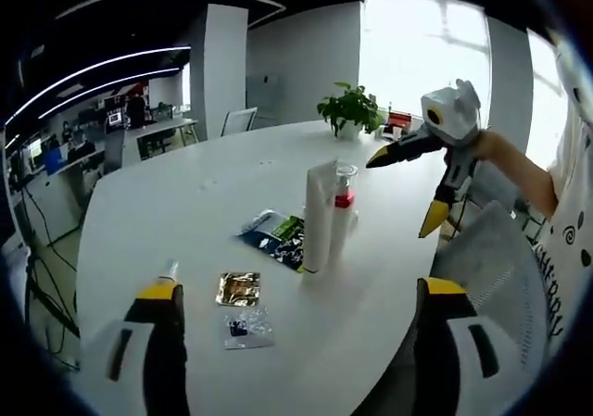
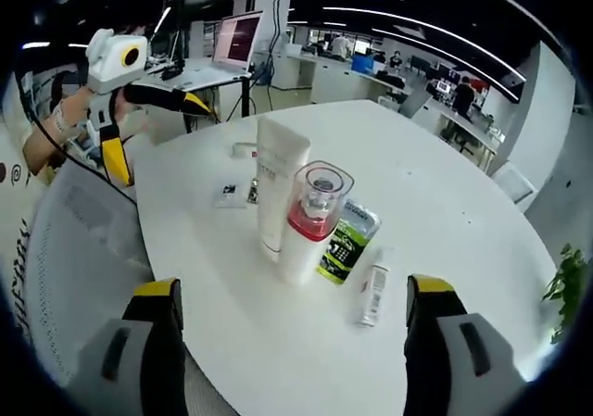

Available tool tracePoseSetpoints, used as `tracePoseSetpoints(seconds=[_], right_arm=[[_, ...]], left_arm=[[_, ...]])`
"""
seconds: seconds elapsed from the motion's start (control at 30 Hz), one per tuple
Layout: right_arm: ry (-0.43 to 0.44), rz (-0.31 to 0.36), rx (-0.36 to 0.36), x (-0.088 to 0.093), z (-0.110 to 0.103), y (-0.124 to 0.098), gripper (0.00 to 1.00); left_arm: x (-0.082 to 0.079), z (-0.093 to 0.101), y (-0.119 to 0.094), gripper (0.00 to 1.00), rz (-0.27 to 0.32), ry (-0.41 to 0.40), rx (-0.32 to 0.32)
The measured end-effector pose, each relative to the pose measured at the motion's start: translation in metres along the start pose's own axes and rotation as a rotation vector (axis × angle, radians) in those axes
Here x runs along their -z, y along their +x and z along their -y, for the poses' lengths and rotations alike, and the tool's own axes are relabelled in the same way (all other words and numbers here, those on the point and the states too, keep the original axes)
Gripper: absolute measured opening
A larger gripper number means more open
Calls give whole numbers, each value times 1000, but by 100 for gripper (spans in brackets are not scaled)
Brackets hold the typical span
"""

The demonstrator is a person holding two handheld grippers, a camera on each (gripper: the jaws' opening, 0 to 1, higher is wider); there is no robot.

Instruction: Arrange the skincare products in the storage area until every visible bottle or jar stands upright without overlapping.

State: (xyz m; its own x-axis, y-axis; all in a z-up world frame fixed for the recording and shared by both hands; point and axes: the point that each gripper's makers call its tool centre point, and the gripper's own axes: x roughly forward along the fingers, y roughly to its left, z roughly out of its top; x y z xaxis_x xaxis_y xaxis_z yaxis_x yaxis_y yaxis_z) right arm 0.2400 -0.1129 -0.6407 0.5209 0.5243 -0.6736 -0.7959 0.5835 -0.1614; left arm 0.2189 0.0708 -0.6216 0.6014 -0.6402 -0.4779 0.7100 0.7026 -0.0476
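White office table (image 2: pixel 445 194) under both grippers: left gripper (image 1: pixel 301 305) and right gripper (image 2: pixel 295 307) hover with jaws wide apart, holding nothing. Two products stand upright mid-table, touching: one white tube (image 2: pixel 279 182), one pump bottle (image 2: pixel 311 221). Three sachets (image 1: pixel 243 288) and one small tube (image 2: pixel 373 295) lie flat nearby.

A white oval table (image 2: pixel 445 203) is being used as the surface. A tall white tube (image 2: pixel 279 182) and a red-collared pump bottle (image 2: pixel 312 221) are being kept upright, touching. A green-and-black sachet (image 2: pixel 346 240) and a small white tube (image 2: pixel 373 294) are lying beside them; a gold foil packet (image 1: pixel 239 288) and a clear packet (image 1: pixel 247 328) are lying apart. A potted plant (image 1: pixel 349 110) is being carried at the far edge.
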Motion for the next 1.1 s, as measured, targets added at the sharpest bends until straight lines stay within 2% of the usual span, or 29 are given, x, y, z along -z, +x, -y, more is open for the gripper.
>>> tracePoseSetpoints(seconds=[0.13, 0.4, 0.53, 0.7, 1.1], right_arm=[[4, -17, 11, 5, 7, 2, 100], [54, -17, -13, 9, 10, 7, 100], [85, -30, -30, 12, 11, 12, 100], [93, -36, -17, 16, 19, 15, 100], [114, -117, -12, 35, 44, 29, 95]], left_arm=[[-1, 0, 2, 99, 13, -24, 7], [2, -6, 4, 99, 0, -18, -13], [7, -6, 8, 99, -32, -10, -7], [8, -7, 10, 99, -39, -21, -5], [6, -5, 11, 99, -27, -34, 8]])
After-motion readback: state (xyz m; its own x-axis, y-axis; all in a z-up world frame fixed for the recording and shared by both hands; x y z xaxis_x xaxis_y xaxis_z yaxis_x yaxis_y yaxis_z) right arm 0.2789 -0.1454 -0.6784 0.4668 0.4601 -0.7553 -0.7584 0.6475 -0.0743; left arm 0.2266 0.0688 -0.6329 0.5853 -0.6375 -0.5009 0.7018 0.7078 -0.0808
